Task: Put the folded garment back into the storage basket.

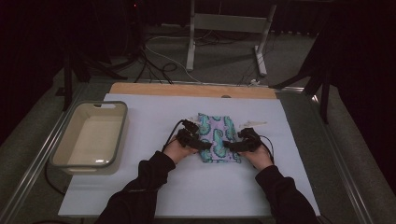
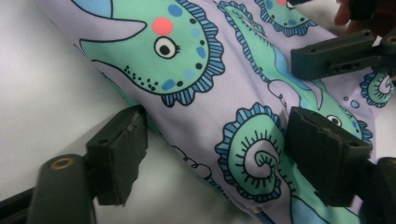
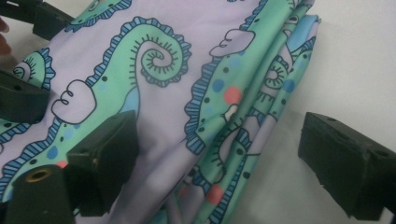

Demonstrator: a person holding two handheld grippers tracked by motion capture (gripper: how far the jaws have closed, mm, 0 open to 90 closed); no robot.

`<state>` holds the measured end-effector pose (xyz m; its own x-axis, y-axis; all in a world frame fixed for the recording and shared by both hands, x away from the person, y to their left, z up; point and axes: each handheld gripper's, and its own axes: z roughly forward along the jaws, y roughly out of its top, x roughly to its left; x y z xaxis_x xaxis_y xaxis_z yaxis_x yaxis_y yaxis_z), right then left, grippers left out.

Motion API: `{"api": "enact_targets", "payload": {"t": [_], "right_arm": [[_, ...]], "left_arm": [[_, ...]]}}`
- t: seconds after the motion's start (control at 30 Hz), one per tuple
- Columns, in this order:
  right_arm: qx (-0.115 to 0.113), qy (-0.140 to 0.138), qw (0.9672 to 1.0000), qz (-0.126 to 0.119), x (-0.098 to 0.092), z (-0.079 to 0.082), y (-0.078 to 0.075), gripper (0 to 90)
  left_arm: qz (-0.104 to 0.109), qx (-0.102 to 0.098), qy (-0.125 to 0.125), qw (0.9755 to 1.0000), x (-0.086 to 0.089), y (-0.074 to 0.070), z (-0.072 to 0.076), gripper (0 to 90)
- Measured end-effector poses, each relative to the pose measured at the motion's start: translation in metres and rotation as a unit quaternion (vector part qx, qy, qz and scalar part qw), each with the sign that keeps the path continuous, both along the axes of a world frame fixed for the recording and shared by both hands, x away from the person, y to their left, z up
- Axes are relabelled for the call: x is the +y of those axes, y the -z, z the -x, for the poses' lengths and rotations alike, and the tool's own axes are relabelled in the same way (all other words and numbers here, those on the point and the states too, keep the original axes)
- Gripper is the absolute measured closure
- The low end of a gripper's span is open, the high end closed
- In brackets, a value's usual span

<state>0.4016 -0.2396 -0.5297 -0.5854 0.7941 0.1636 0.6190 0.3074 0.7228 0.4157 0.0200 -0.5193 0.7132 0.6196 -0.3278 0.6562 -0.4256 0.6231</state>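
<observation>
I am working a folded cloth (image 1: 218, 138), lilac with green seahorse print, lying on the white sheet of the tabletop (image 1: 154, 186) to the right of the cream bin (image 1: 91, 135). Both claws are positioned at the near end of the cloth, one at each side edge.

Step in hand, as I judge it: taking hold of the two near edges for a further fold or a lift toward the bin.

- Left claw (image 2: 212, 144): I am holding it half wide, straddling the cloth's left edge. One pad is resting on top of the fabric, the other is standing on the tabletop just beside the edge. No pinch is made.
- Right claw (image 3: 219, 154): I am holding it wide. One pad is sitting over the cloth, the other is standing on the tabletop, apart from the layered right edge. Nothing is gripped.

Next move, in my judgement: each outer pad needs to be slid under all the stacked layers before closing, otherwise only the top ply is being caught.

Hard to make out: the high view is dim, so the layer count and the cloth's underside are not readable. The bin's contents cannot be told. The far end of the cloth is cut off in both gripper views.
</observation>
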Motion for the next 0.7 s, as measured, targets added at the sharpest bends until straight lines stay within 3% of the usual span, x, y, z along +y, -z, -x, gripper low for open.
{"api": "enact_targets", "payload": {"t": [0.23, 0.43, 0.6, 0.7], "right_arm": [[0.021, -0.009, 0.9997, -0.008, 0.001, 0.004, -0.004, 31.3], [0.044, -0.028, 0.9982, -0.03, 0.001, 0.008, -0.005, 48.8], [0.057, -0.039, 0.9969, -0.037, 0.002, 0.009, -0.006, 57.7], [0.073, -0.054, 0.9947, -0.048, 0.004, 0.009, -0.007, 65.6]], "left_arm": [[0.009, 0.019, 0.019, 0.9996, -0.002, 0.0, 0.004, 44.1], [0.01, 0.026, 0.03, 0.9992, -0.006, 0.0, 0.006, 54.1], [0.007, 0.026, 0.033, 0.9991, -0.009, 0.0, 0.007, 59.6], [0.007, 0.024, 0.033, 0.9991, -0.01, -0.001, 0.008, 64.2]]}}
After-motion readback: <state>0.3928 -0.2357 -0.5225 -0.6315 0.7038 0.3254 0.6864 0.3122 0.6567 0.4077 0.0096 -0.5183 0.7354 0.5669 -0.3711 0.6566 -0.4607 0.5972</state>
